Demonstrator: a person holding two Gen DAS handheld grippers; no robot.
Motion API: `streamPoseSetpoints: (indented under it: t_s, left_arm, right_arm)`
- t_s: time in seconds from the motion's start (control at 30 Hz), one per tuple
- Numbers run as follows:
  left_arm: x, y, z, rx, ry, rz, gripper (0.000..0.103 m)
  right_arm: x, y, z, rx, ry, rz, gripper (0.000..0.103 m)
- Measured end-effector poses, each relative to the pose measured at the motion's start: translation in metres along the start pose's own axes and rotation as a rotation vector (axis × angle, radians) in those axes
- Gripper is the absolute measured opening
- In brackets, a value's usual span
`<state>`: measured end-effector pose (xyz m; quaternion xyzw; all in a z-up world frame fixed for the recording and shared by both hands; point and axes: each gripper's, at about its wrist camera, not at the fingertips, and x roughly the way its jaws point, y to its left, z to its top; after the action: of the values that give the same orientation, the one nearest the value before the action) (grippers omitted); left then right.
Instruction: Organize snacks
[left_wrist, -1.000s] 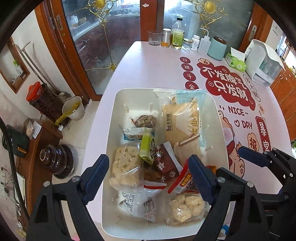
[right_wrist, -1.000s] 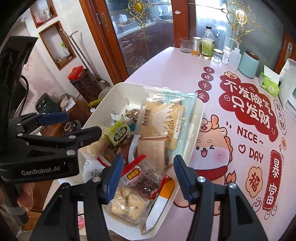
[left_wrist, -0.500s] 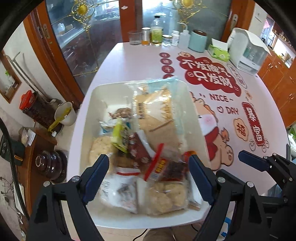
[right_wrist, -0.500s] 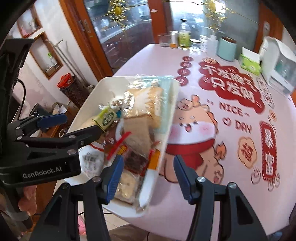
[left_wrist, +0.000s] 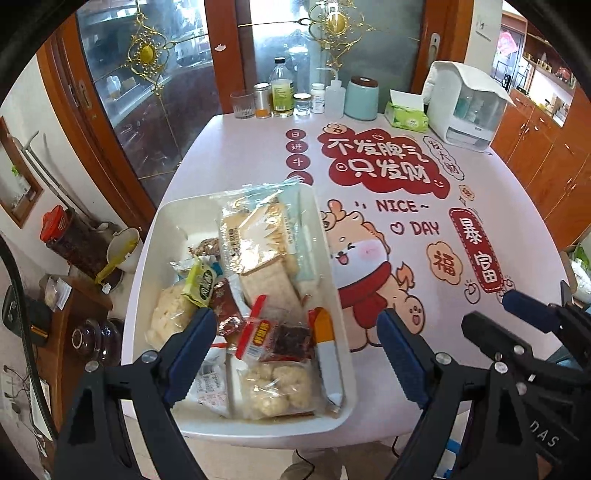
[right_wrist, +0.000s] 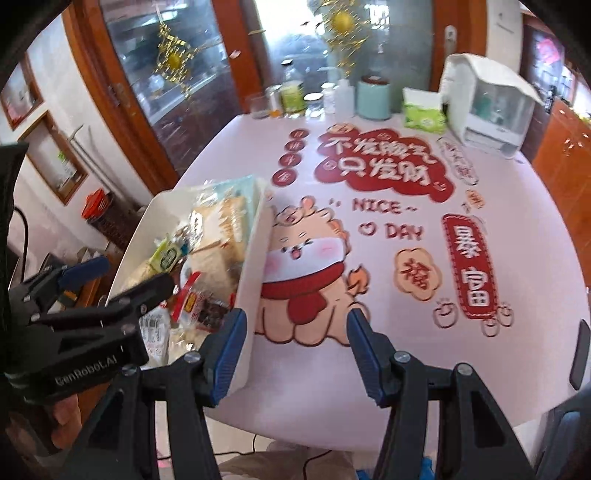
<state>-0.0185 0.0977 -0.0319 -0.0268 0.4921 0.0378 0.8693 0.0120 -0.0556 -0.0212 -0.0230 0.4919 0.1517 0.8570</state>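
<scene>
A white bin full of snack packets stands at the table's near left corner; it also shows in the right wrist view. In it lie a large clear bag of crackers, a green packet, a red-labelled packet and a bag of pale puffs. My left gripper is open and empty above the bin's near end. My right gripper is open and empty above the table, just right of the bin's wall.
The pink table has a printed cartoon mat. At its far edge stand a glass, bottles, a teal canister, a green tissue pack and a white appliance. Cabinets stand to the left.
Both grippers have pulled back and swung right. The bin now sits further left in both views, and more of the table shows. Both stay open and empty.
</scene>
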Motion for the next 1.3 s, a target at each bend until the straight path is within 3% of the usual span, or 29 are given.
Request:
streamPoseSetpoints:
  t_s: [0.37,1.3]
  left_arm:
    - [-0.018,-0.025,0.006,0.021,-0.062,0.017,0.088]
    - [-0.016,-0.033,0.018,-0.013,-0.075,0.019,0.088]
  right_arm:
    - [-0.023,-0.019,0.002,0.027,-0.046,-0.042,0.057]
    - [-0.031,-0.028,0.013,0.004,-0.093,-0.068,0.057]
